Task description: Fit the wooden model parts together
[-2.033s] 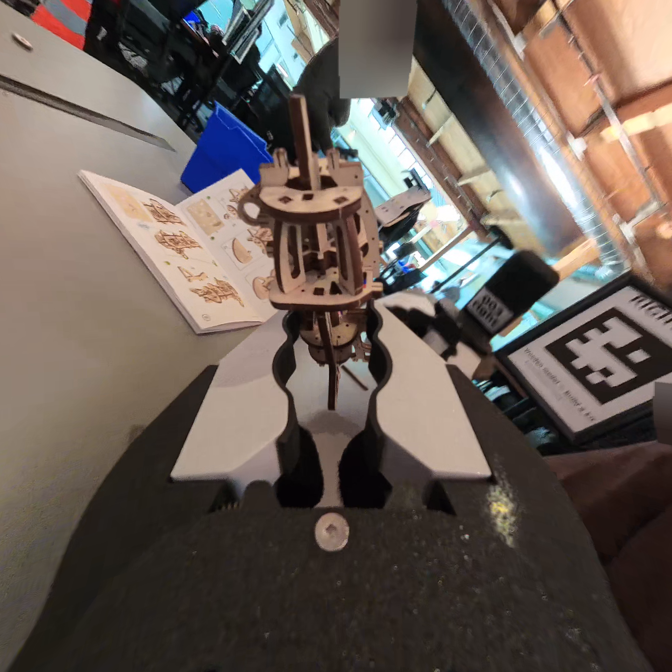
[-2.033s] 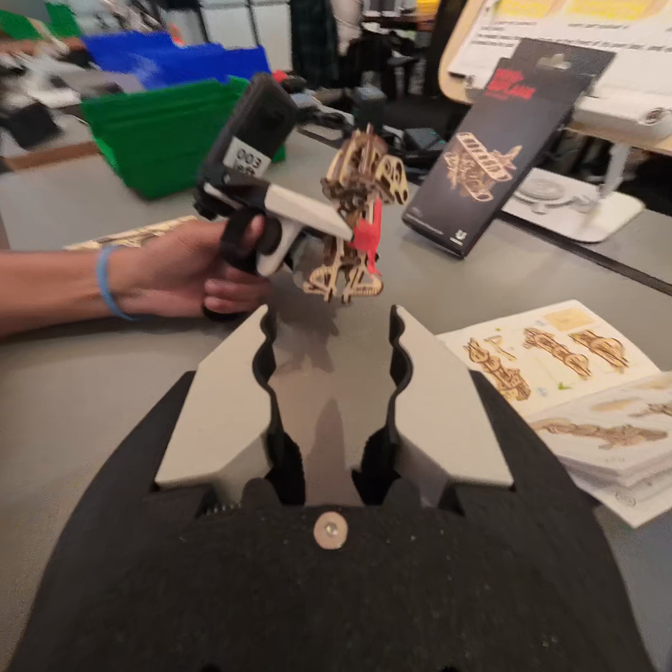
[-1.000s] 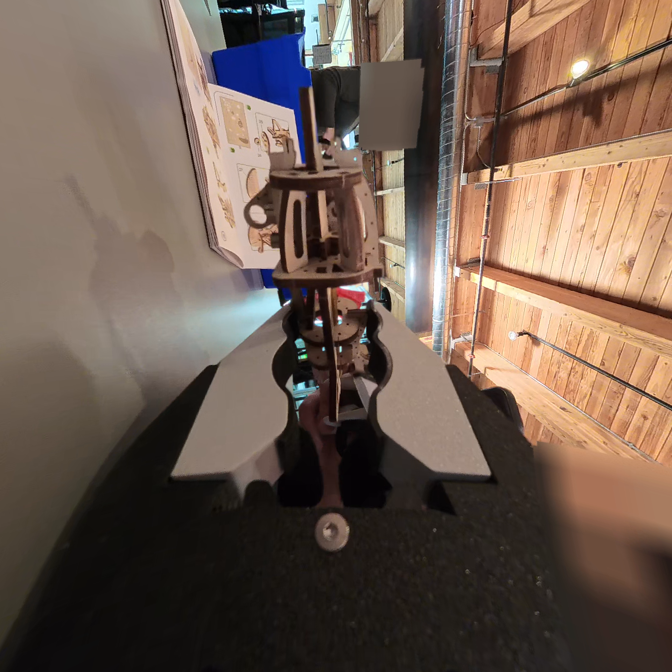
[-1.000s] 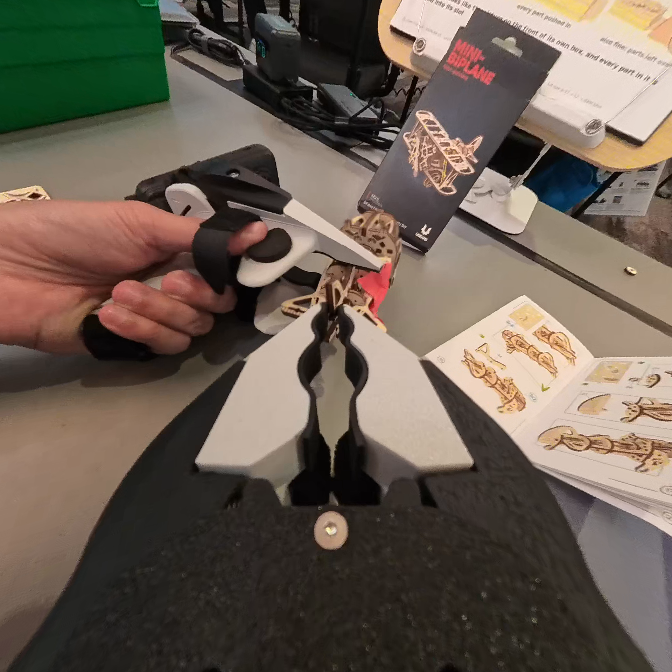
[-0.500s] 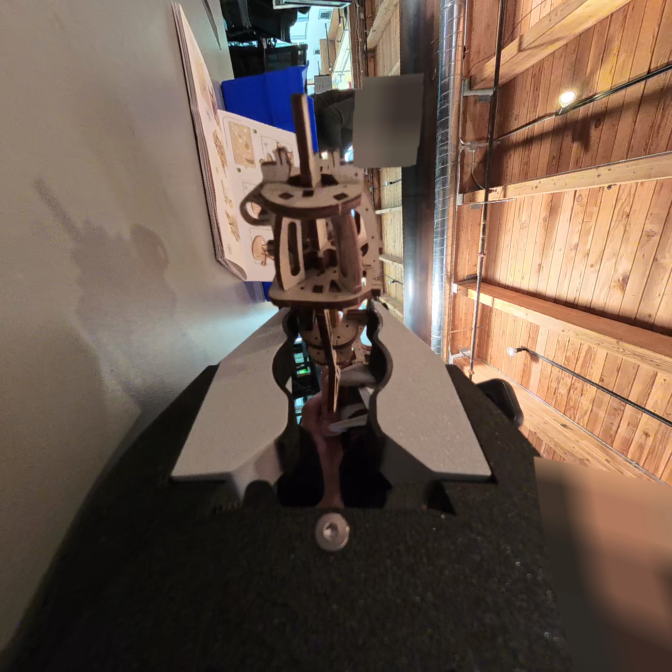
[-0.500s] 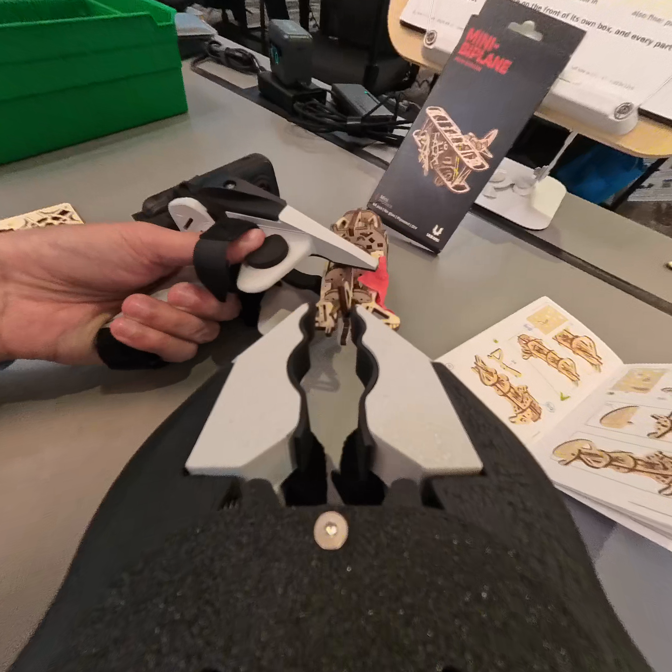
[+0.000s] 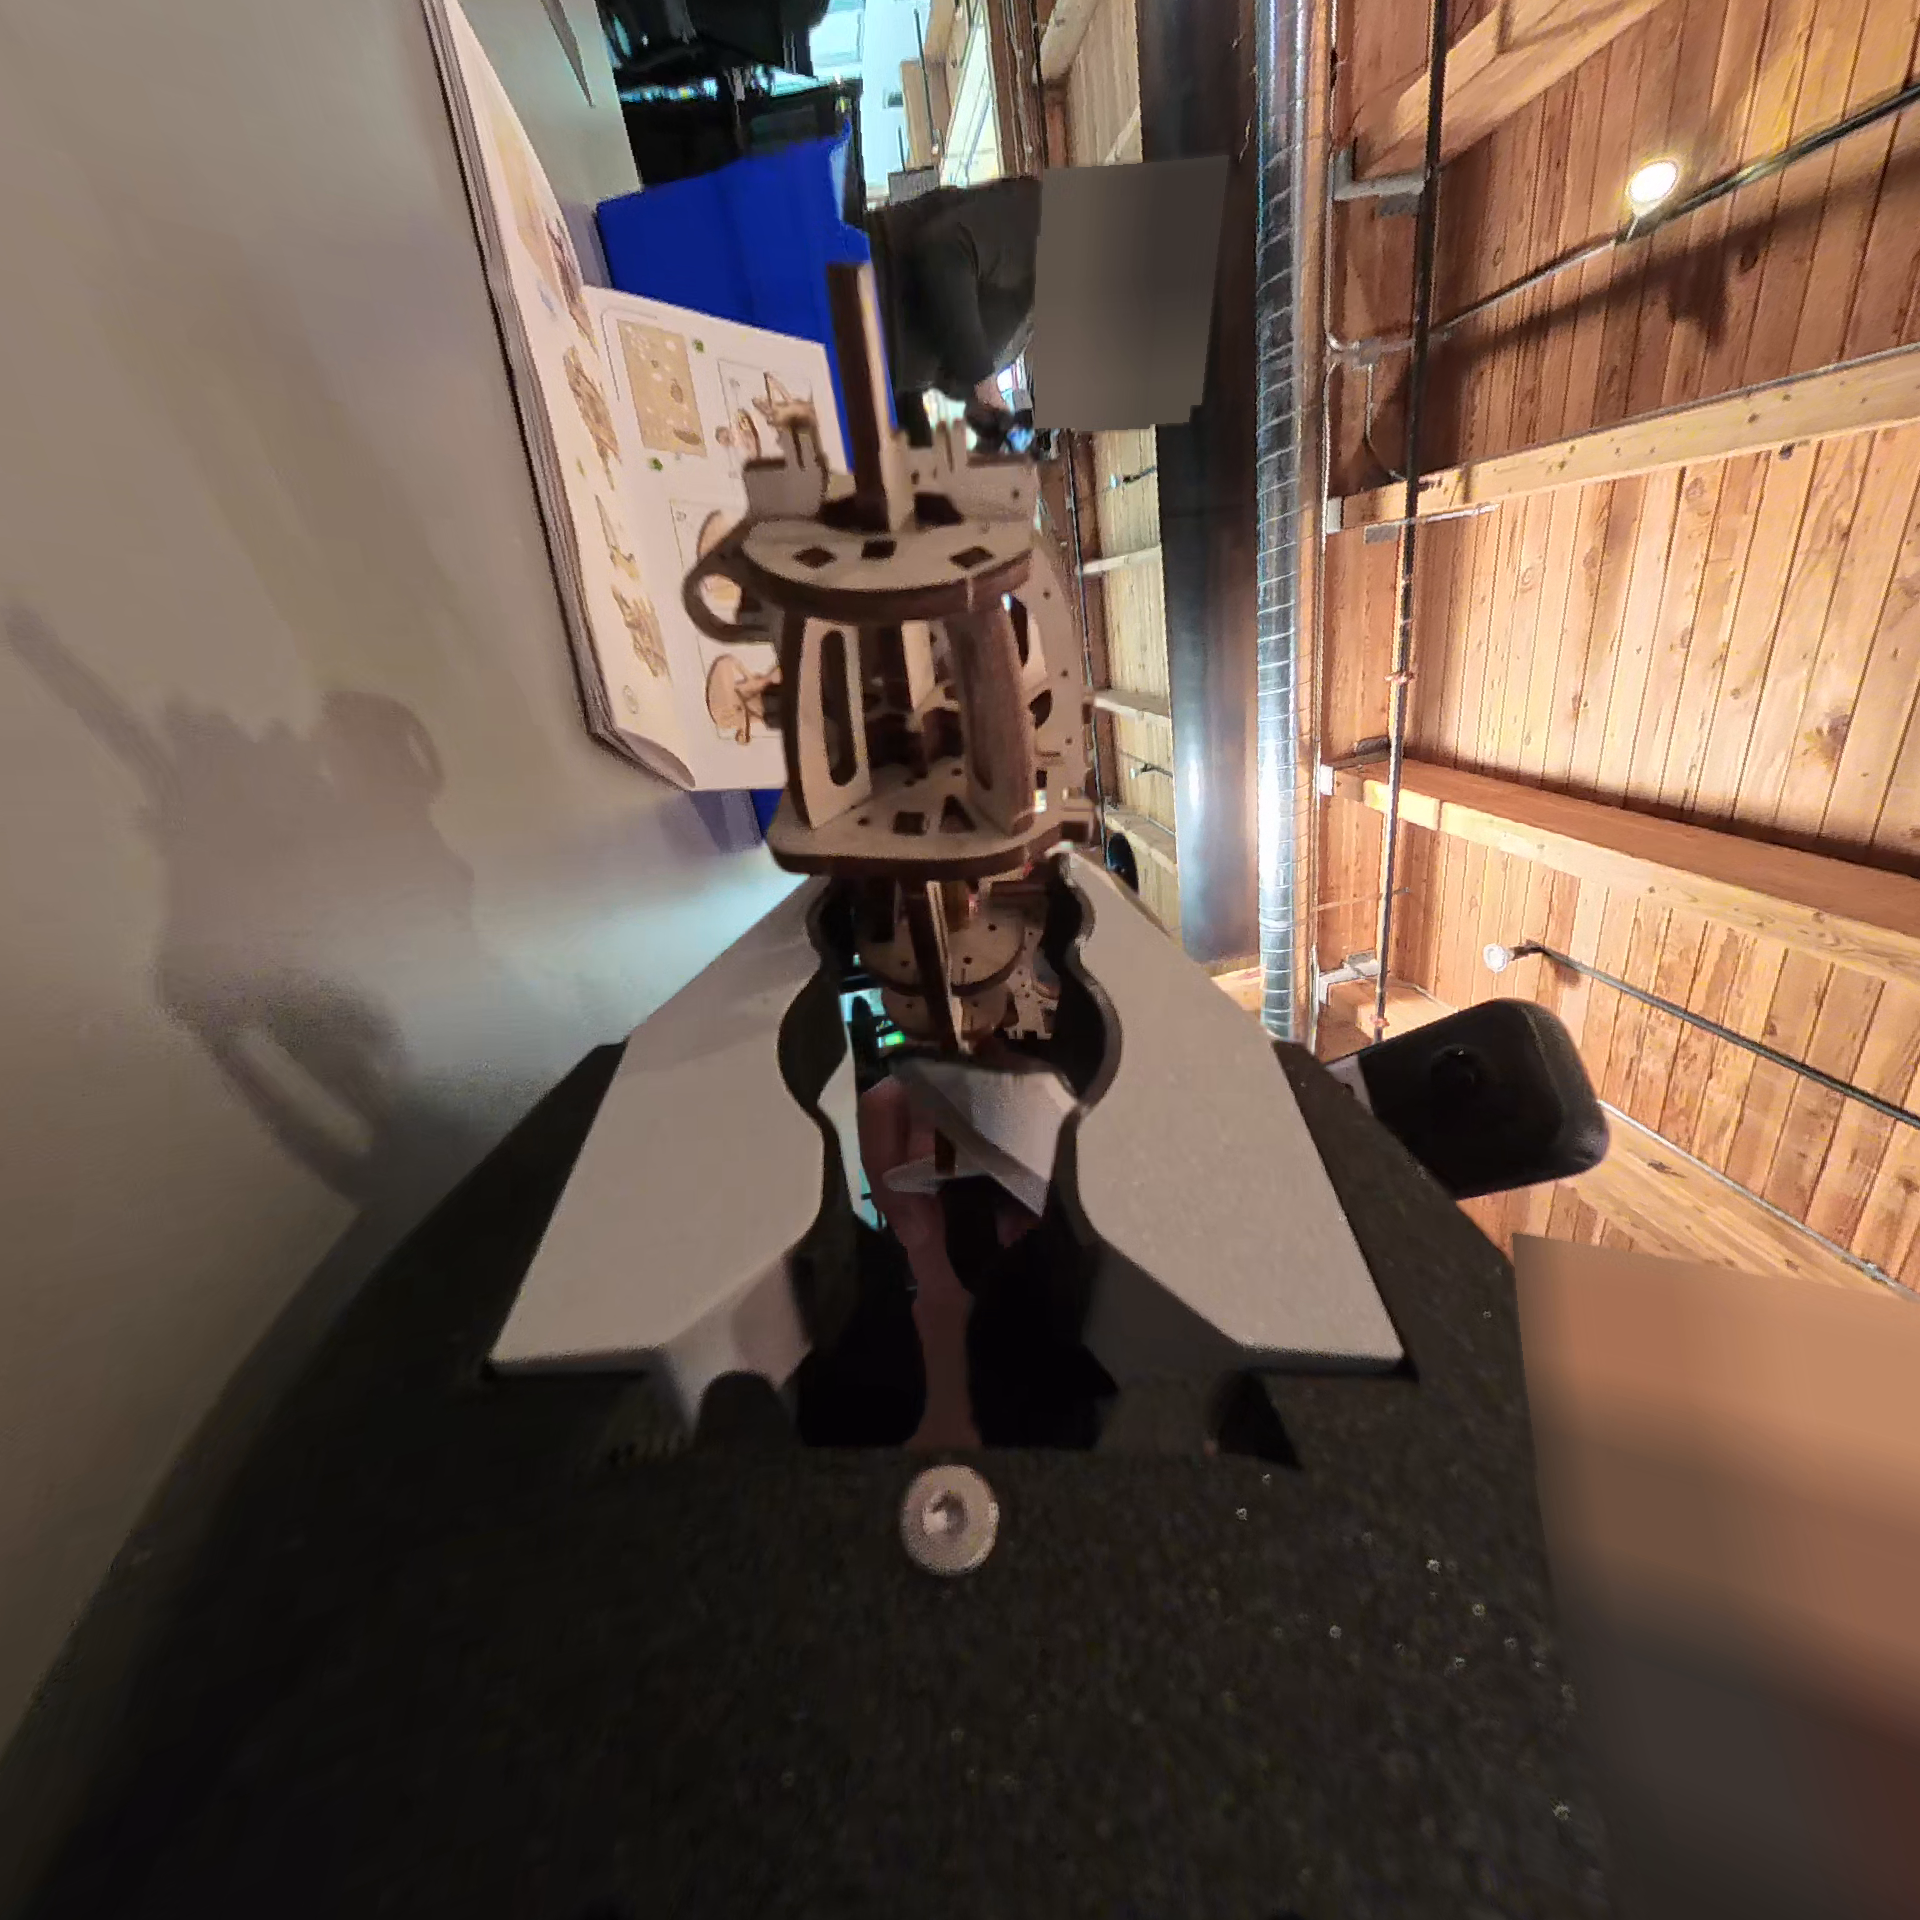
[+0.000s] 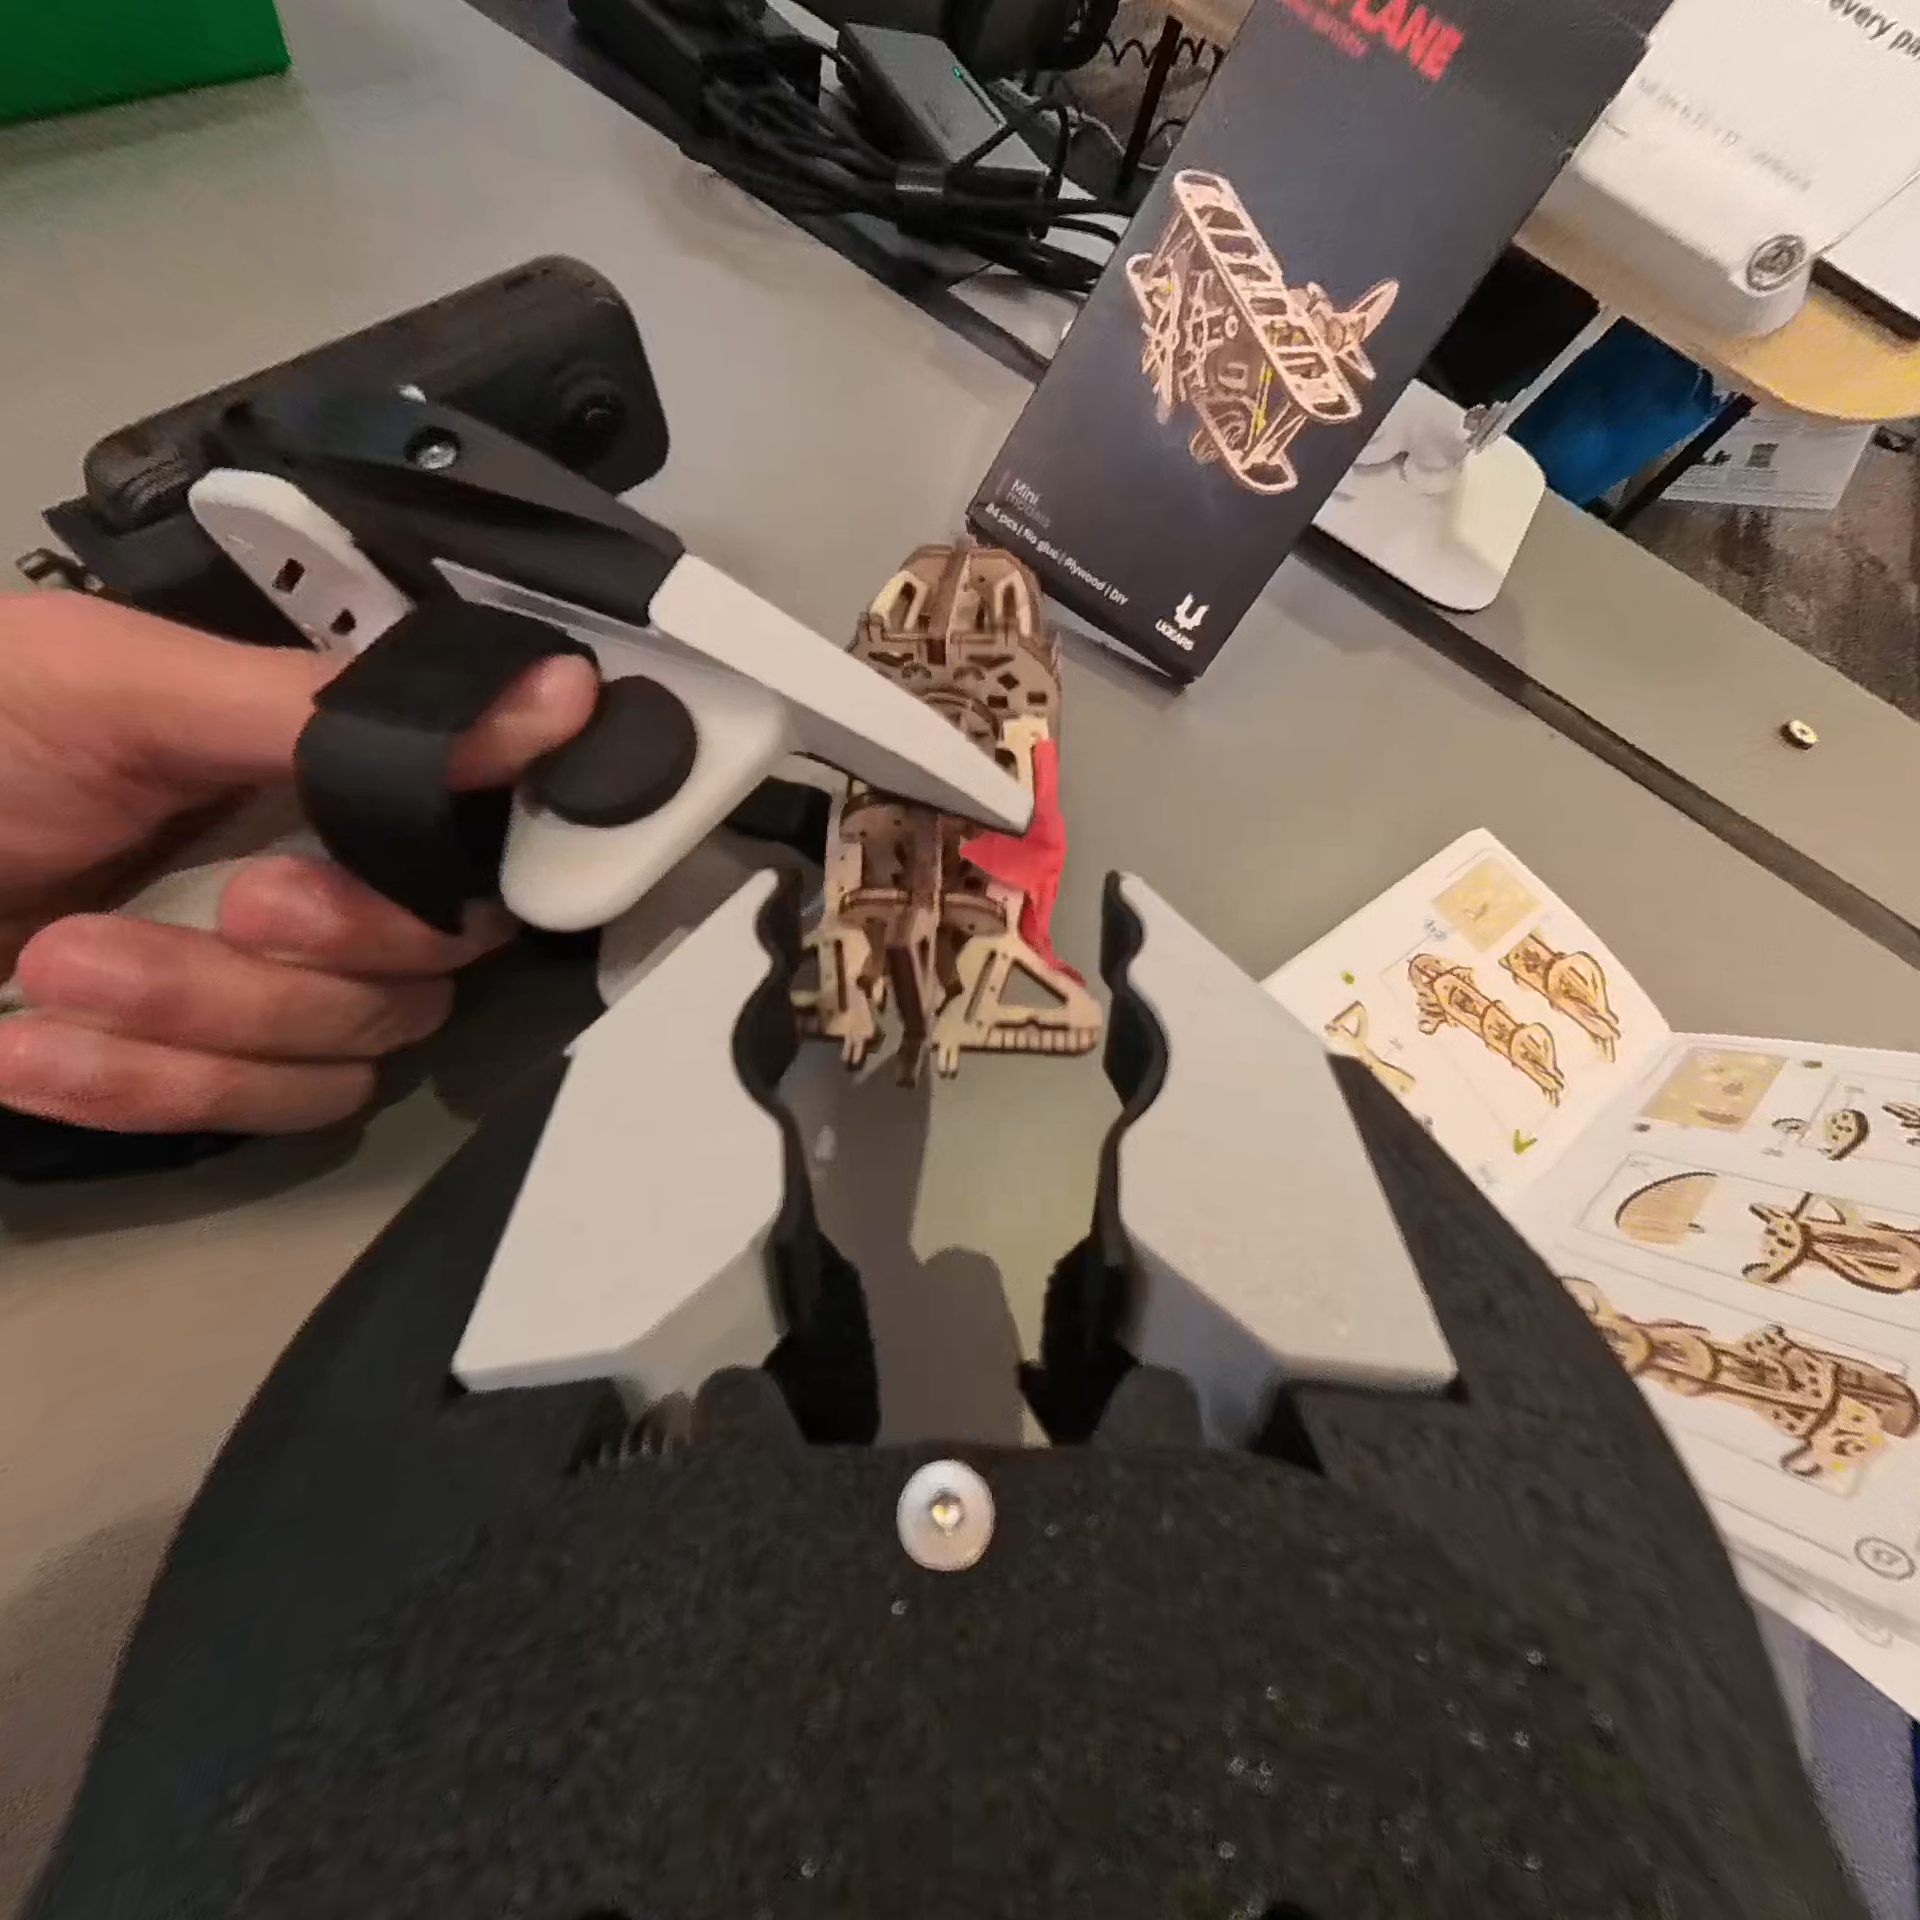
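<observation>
The wooden model (image 8: 935, 935), a slotted plywood fuselage with a red piece (image 8: 1042, 842) on its side, hangs above the grey table (image 8: 312, 364). My left gripper (image 8: 997, 821), in a person's hand (image 8: 156, 831), is shut on its middle from the left. In the left wrist view the model (image 7: 904, 675) sticks out past my left gripper (image 7: 948, 899), which clamps its lower rings. My right gripper (image 8: 942, 888) is open, its fingers on either side of the model's near end without touching it. One right finger (image 7: 987, 1127) shows behind the model.
A black packaging card with a biplane picture (image 8: 1247, 343) stands behind the model. An open instruction booklet (image 8: 1558, 1122) lies at the right. Cables and a power adapter (image 8: 935, 104) lie at the back, by a white stand (image 8: 1475, 520). Only a small space, under 4 cm, lies between the two pairs of fingers.
My right gripper was shut on the model's near end; it has opened wide and let go. The left gripper still holds the model, which has tilted a little.
</observation>
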Demonstrator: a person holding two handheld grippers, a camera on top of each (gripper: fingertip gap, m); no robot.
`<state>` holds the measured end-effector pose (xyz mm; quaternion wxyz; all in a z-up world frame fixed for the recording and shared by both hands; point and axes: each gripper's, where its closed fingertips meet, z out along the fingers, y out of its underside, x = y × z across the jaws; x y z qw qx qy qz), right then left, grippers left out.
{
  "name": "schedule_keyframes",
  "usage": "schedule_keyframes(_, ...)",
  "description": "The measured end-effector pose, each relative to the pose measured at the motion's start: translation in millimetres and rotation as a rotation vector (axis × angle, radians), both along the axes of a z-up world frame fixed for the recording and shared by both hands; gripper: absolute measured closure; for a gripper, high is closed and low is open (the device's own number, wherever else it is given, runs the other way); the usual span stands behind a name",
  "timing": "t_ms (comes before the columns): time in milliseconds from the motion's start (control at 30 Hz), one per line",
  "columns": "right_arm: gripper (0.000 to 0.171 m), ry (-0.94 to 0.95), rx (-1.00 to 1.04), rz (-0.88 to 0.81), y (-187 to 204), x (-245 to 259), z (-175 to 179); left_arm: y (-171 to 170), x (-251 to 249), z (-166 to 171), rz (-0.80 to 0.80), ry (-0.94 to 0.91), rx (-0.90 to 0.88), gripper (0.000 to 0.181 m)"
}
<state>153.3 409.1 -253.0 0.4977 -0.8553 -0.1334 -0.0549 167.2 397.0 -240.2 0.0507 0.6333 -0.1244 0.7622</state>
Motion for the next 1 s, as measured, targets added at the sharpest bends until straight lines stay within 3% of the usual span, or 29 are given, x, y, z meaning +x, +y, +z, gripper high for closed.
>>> schedule_keyframes(67,0.124,0.003,-0.022,0.002,1.7,-1.0,-3.2,-4.2,1.1,-1.0,-0.015,0.015,0.031,0.148)
schedule_keyframes(367,0.125,0.009,-0.040,-0.008,-1.3,1.0,-5.3,-10.1,3.5,-3.5,-0.022,0.053,0.114,0.148)
schedule_keyframes(667,0.125,-0.002,-0.050,0.024,0.1,2.7,-2.1,-6.1,5.1,1.9,-0.009,-0.014,0.015,0.143)
schedule_keyframes(733,0.126,0.000,-0.049,0.025,0.1,3.8,-1.8,-1.1,3.5,3.6,0.017,-0.031,-0.002,0.149)
schedule_keyframes(1000,0.126,0.091,-0.051,0.026,-2.1,10.2,-2.0,-0.4,4.2,2.1,0.026,-0.019,0.010,0.149)
